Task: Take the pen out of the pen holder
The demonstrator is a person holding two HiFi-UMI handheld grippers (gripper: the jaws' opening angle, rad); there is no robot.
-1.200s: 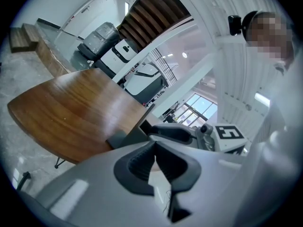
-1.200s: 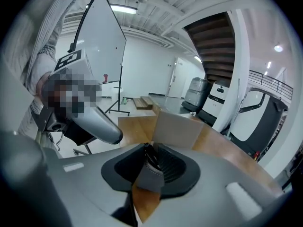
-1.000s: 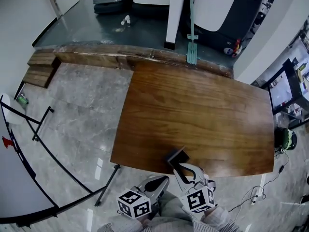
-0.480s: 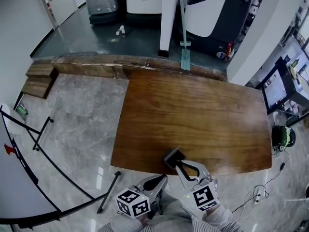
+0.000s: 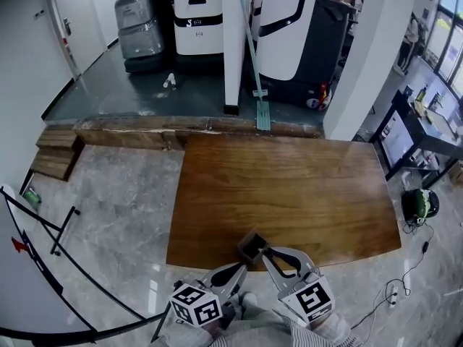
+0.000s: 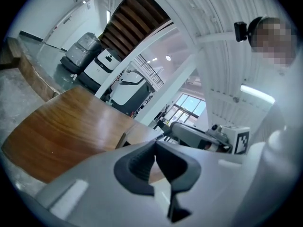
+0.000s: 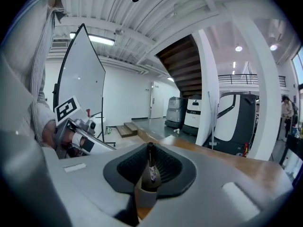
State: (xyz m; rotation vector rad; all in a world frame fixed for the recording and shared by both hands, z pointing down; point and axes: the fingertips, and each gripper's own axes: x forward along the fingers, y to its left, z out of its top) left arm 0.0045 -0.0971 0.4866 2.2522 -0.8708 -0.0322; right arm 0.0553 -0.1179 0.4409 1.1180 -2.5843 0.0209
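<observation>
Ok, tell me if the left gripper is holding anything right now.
No. In the left gripper view, the left gripper has its jaws closed against each other with nothing between them.

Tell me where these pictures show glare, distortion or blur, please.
Head view: the wide lens bows the edges of the table, and the polished floor shows pale reflections. Left gripper view: strong fisheye, dark corners, washed-out haze at right. Right gripper view: the pen is sharp; the ceiling lamp glares.
</observation>
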